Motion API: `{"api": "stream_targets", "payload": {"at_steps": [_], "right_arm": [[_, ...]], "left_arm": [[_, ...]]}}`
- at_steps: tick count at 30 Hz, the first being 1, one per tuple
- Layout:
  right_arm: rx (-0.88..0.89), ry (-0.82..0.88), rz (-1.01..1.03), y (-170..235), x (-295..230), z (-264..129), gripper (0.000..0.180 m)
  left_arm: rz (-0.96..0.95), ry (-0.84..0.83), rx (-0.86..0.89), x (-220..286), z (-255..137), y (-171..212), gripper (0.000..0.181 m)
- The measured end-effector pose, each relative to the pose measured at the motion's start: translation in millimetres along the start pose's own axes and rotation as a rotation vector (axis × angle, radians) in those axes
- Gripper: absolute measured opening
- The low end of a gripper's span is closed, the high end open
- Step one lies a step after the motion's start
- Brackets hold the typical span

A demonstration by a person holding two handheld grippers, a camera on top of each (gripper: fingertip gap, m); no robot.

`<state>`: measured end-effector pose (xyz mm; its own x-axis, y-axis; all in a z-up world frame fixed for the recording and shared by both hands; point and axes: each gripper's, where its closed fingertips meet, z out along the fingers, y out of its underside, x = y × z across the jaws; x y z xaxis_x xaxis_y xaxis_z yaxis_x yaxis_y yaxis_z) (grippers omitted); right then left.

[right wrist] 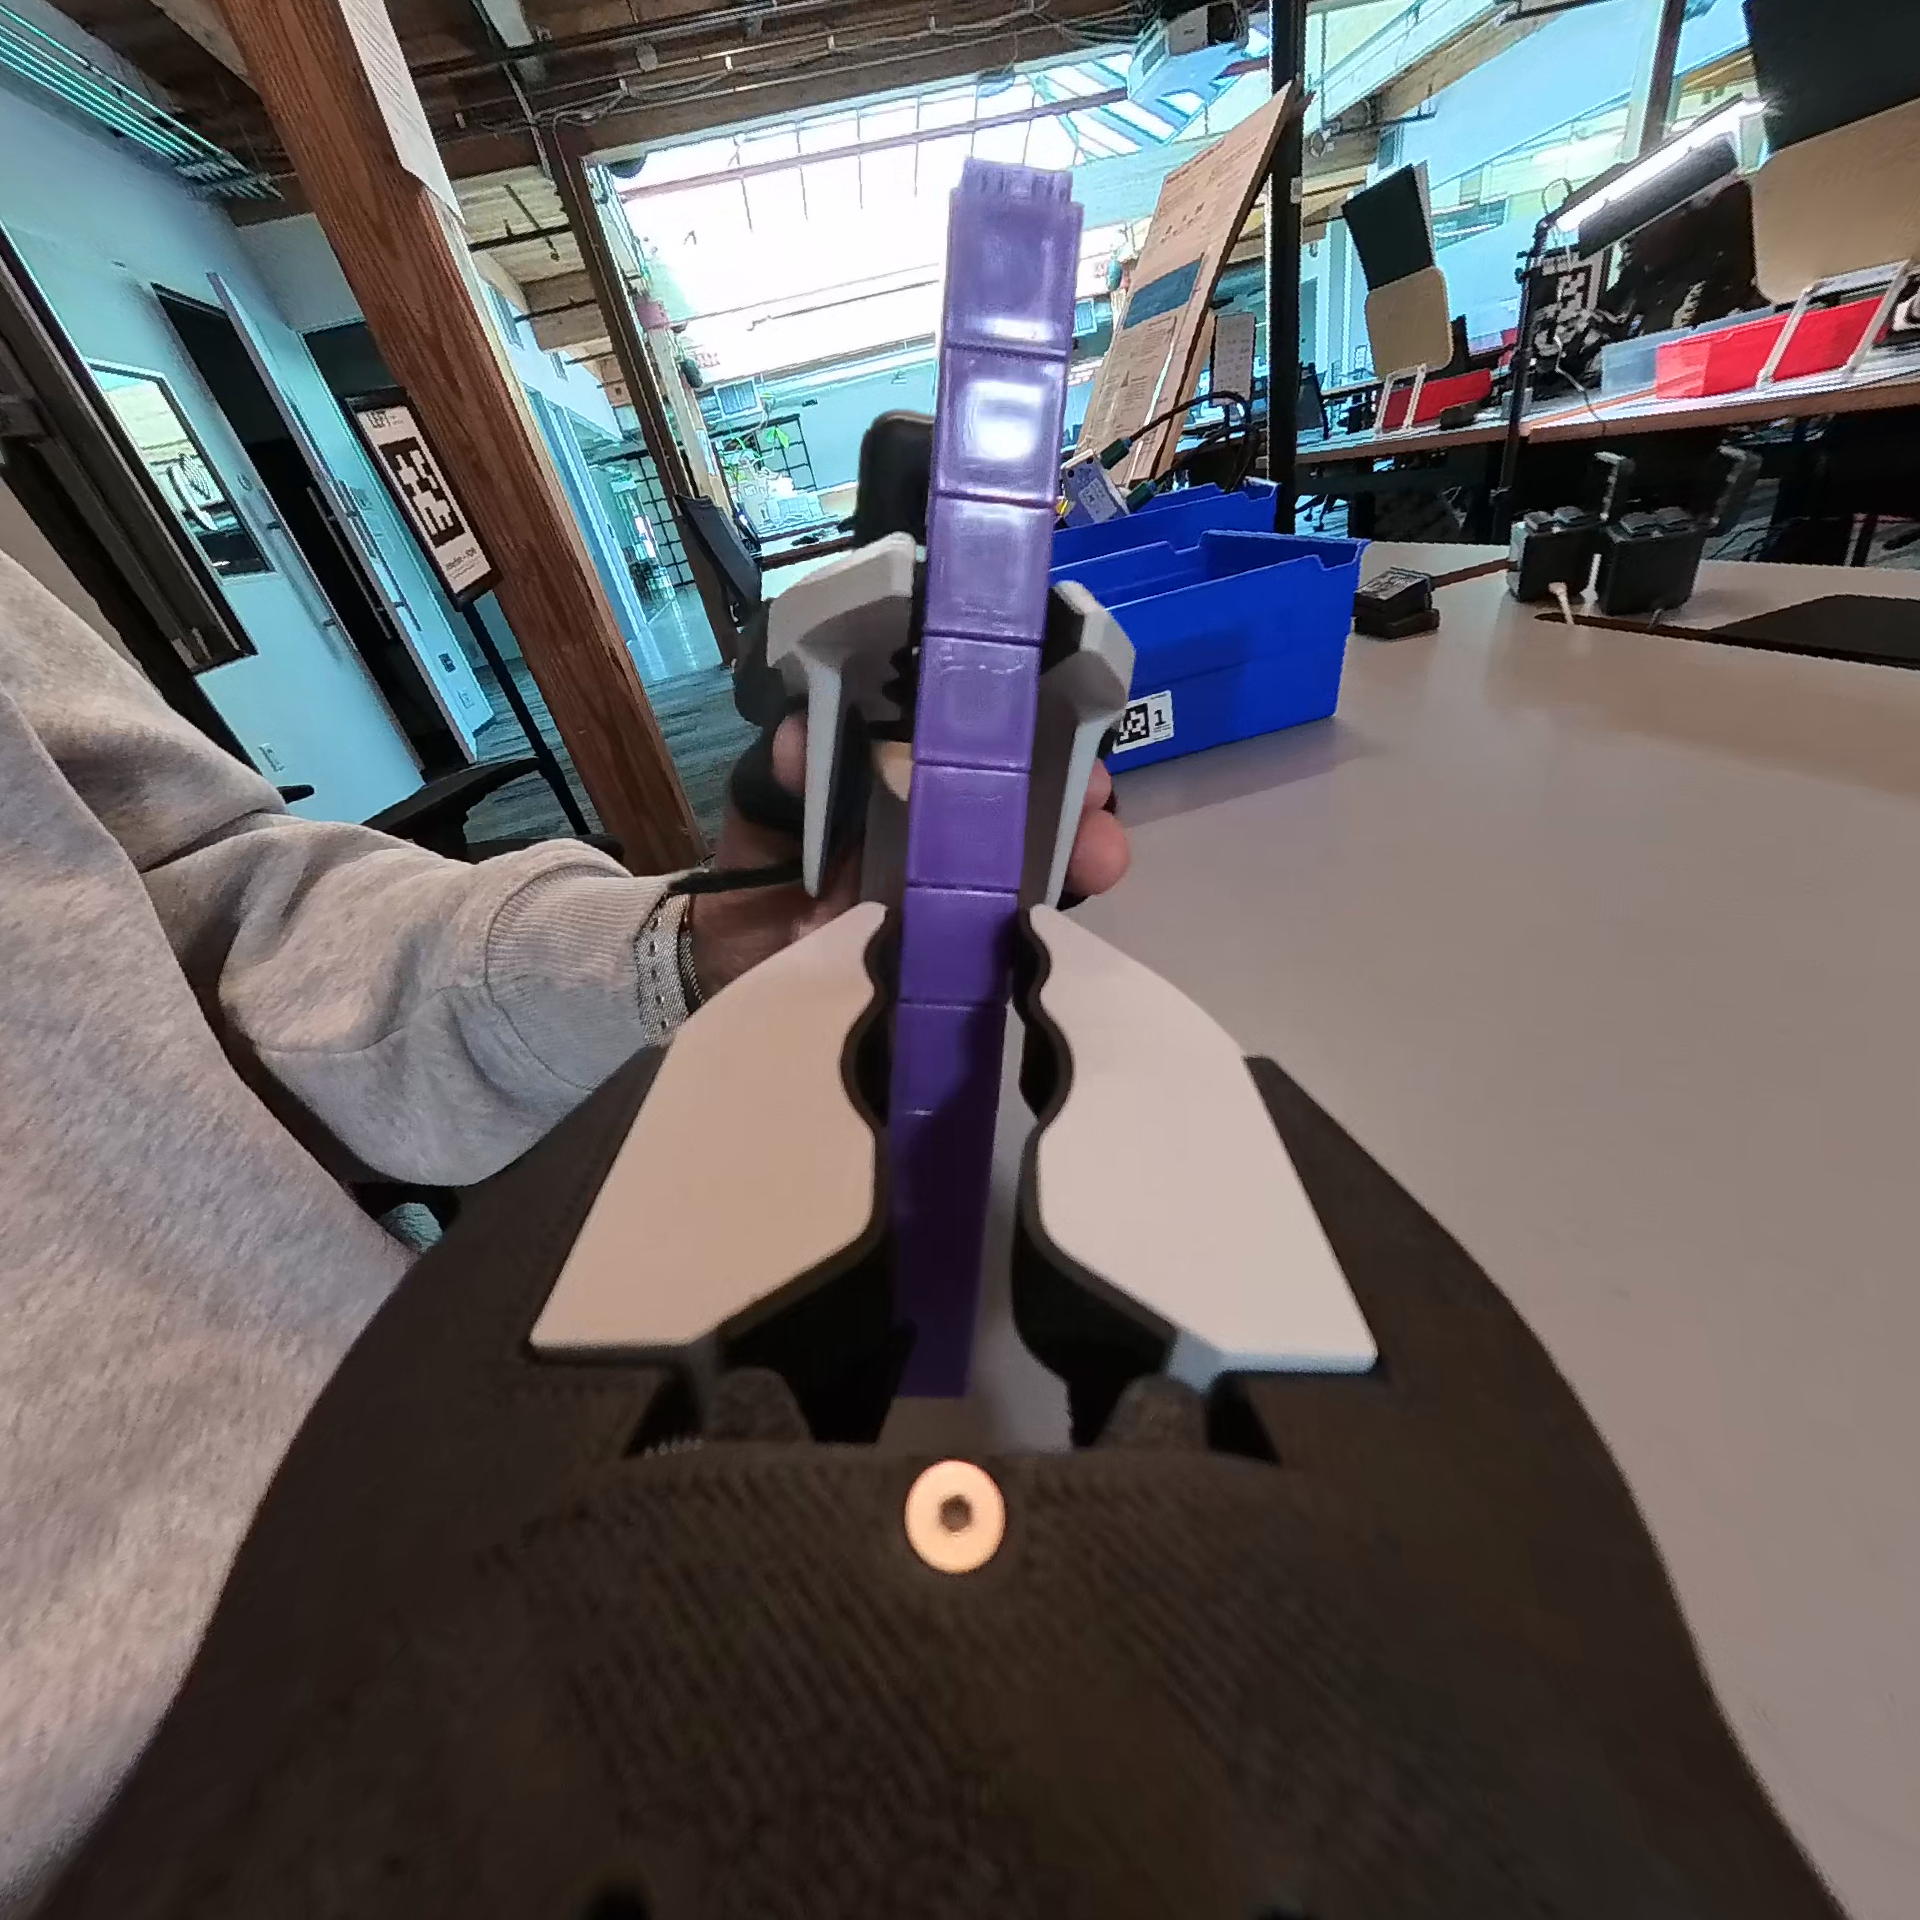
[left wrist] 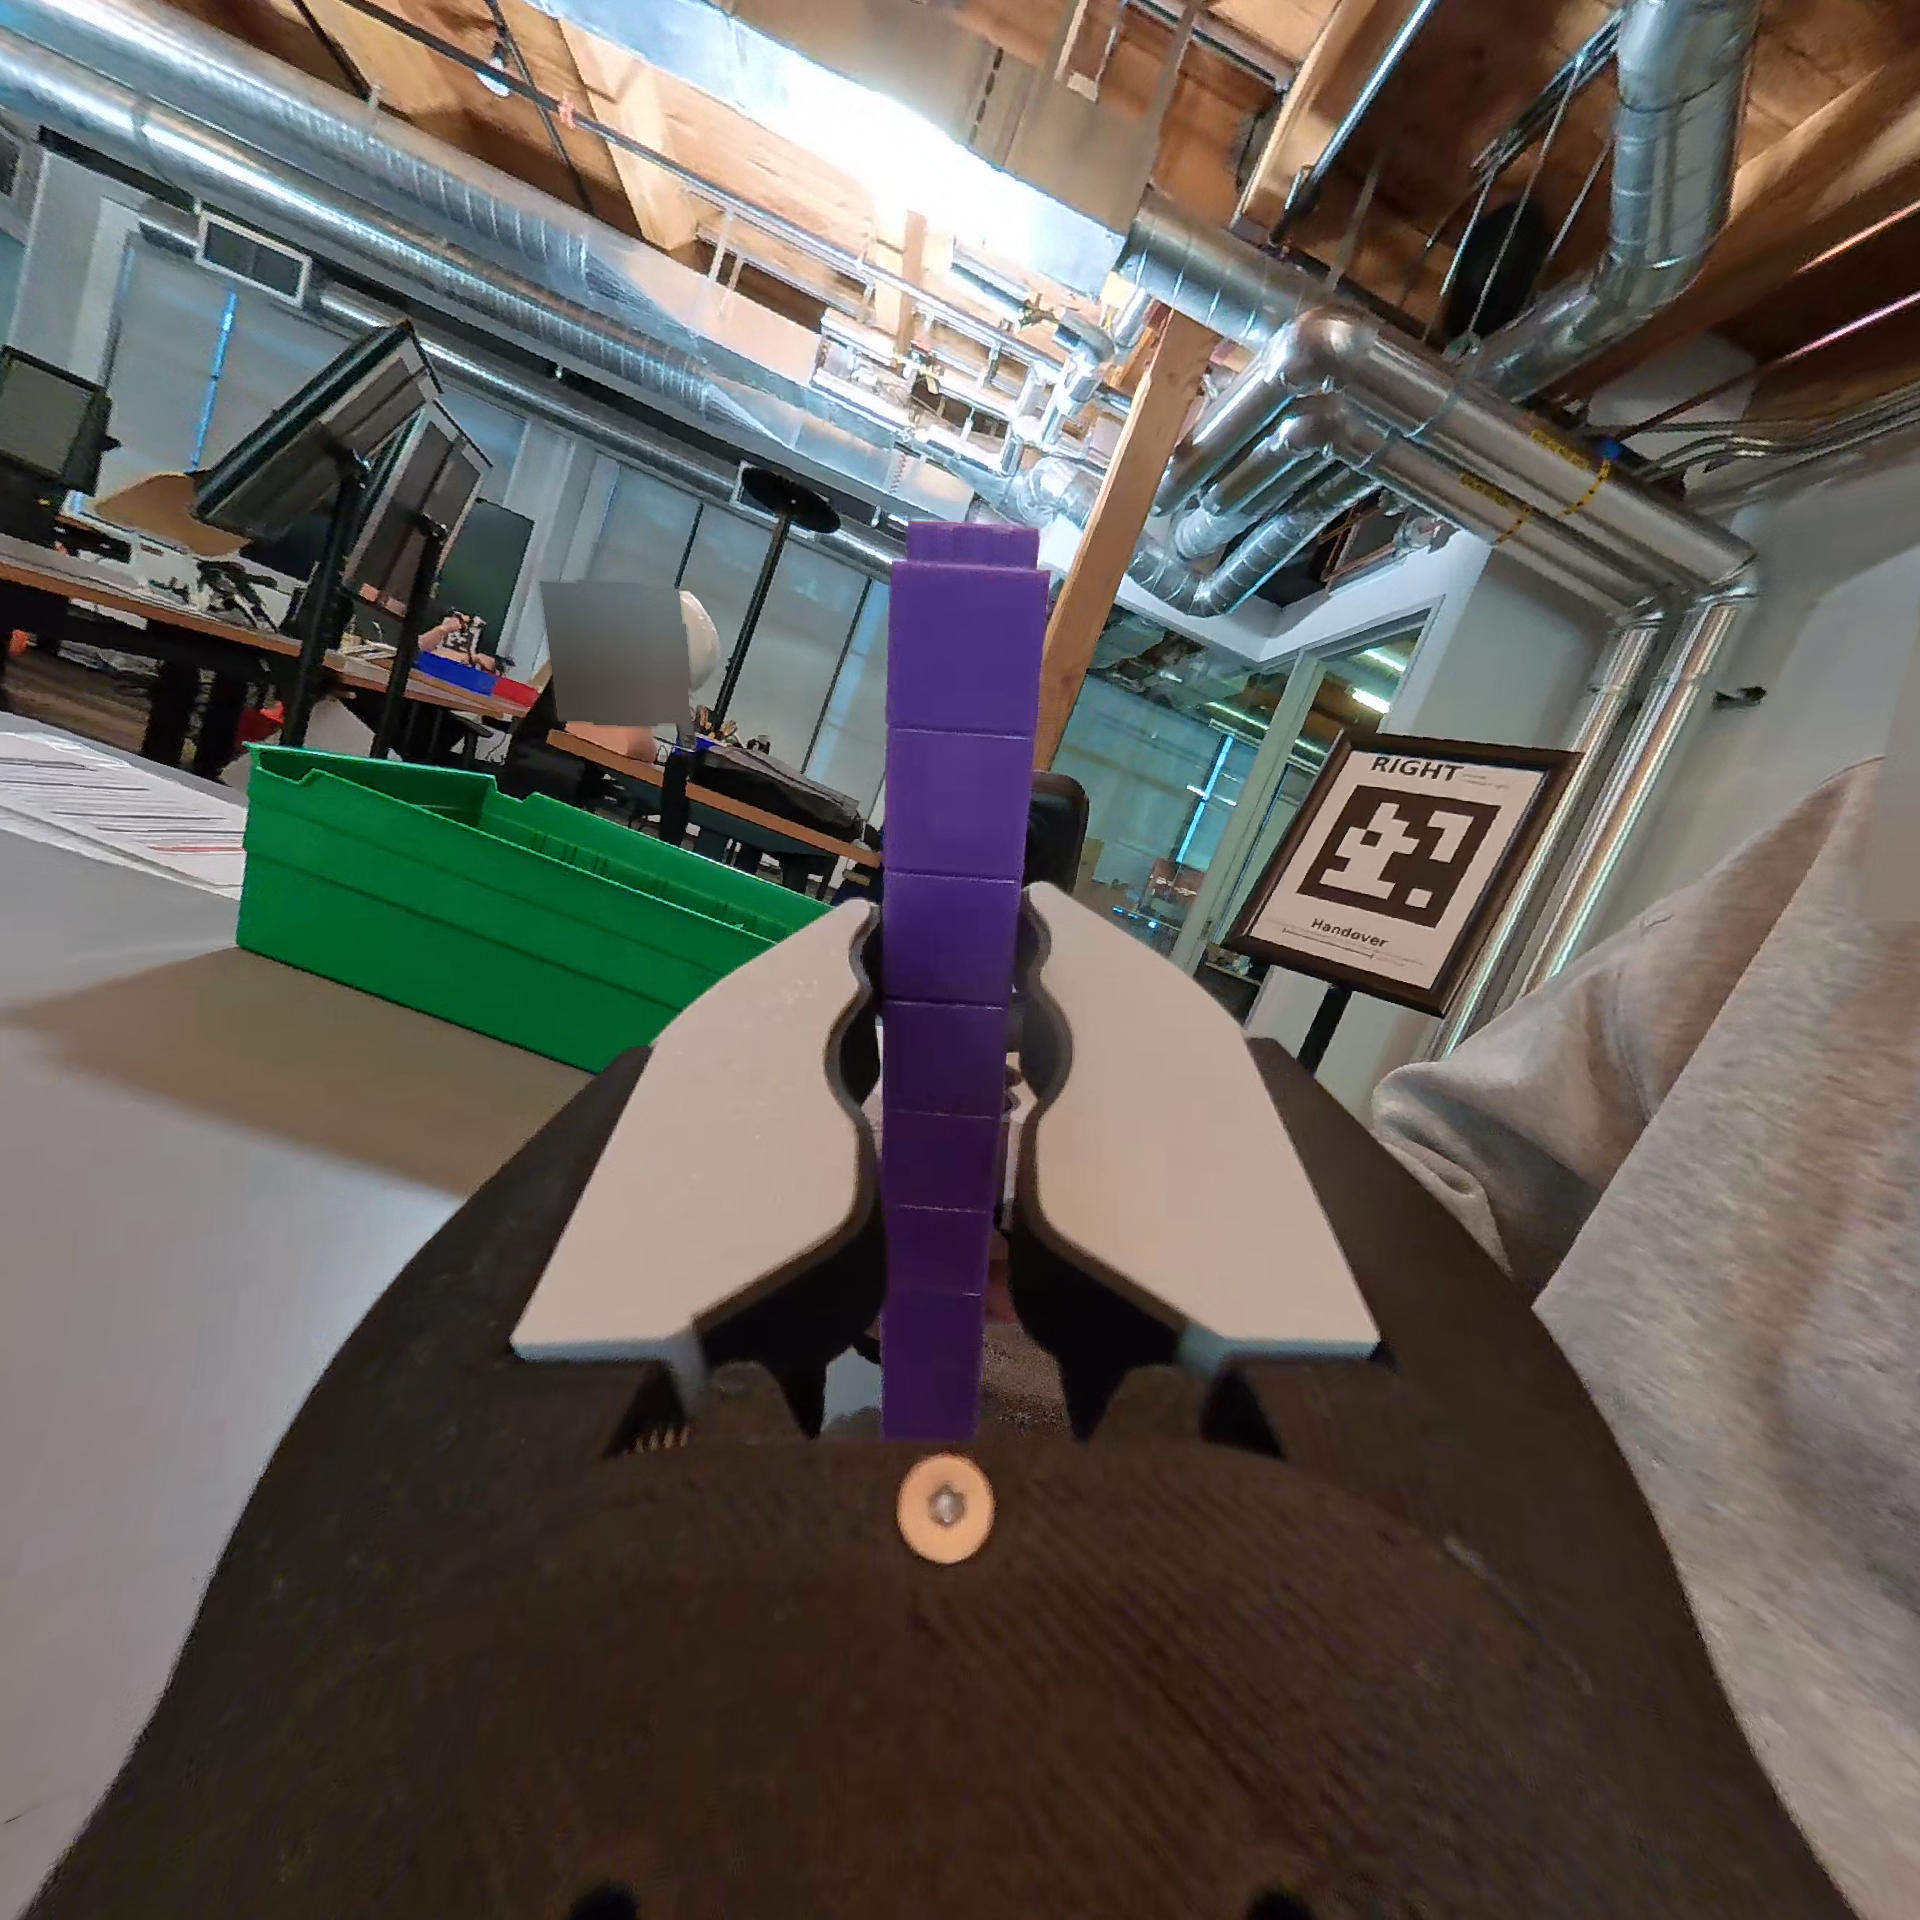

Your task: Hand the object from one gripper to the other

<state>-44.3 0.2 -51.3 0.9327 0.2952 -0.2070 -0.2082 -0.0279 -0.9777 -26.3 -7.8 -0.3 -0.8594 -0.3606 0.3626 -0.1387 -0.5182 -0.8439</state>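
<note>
A long purple stick of joined blocks (left wrist: 961, 790) stands upright in the air. My left gripper (left wrist: 951, 935) is shut on it, with the stick rising well above the fingertips. In the right wrist view the same stick (right wrist: 997, 582) runs up the middle. My right gripper (right wrist: 956, 935) is shut on its lower part. The left gripper (right wrist: 951, 665), held in a hand, clamps the stick from the far side a little higher up. Both grippers hold the stick at once. The stick's bottom end is hidden behind the gripper bodies.
A green bin (left wrist: 488, 894) sits on the grey table (left wrist: 208, 1195) to the left. Two blue bins (right wrist: 1216, 623) stand on the table (right wrist: 1558, 883) behind the stick. A grey sleeve (right wrist: 260, 935) is at left. Black boxes (right wrist: 1610, 551) sit at far right. Across from one pair of fingers to the other is roughly 5 cm.
</note>
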Motion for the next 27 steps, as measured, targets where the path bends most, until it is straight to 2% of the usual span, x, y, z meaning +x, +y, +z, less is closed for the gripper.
{"api": "stream_targets", "payload": {"at_steps": [7, 13, 17, 19, 22, 23, 25, 27], "right_arm": [[-0.008, 0.013, 0.016, 2.2, 3.8, -0.6, 0.021], [0.070, 0.054, 0.084, -8.9, 15.8, -8.2, 0.044], [0.133, 0.114, 0.101, -18.8, 26.6, -17.2, 0.046], [0.137, 0.156, 0.084, -20.0, 31.6, -20.1, 0.046], [0.081, 0.254, 0.011, -13.8, 39.9, -20.3, 0.045], [0.042, 0.309, -0.019, -9.2, 44.9, -20.4, 0.044], [-0.047, 0.456, -0.065, 2.1, 57.1, -24.1, 0.031], [-0.070, 0.510, -0.117, 7.2, 55.5, -19.2, 0.033]], "left_arm": [[-0.002, -0.023, -0.008, -4.4, 0.0, 1.9, 0.024], [0.009, -0.073, 0.009, -12.0, -4.5, -2.6, 0.024], [0.085, -0.217, 0.046, -26.7, -13.7, -11.5, 0.024], [0.172, -0.308, 0.085, -32.5, -21.8, -21.6, 0.023], [0.204, -0.380, 0.118, -36.6, -31.1, -32.9, 0.023], [0.219, -0.411, 0.125, -38.5, -33.8, -35.1, 0.023], [0.261, -0.467, 0.131, -40.6, -37.5, -37.3, 0.023], [0.294, -0.503, 0.145, -39.9, -38.5, -39.8, 0.024]]}}
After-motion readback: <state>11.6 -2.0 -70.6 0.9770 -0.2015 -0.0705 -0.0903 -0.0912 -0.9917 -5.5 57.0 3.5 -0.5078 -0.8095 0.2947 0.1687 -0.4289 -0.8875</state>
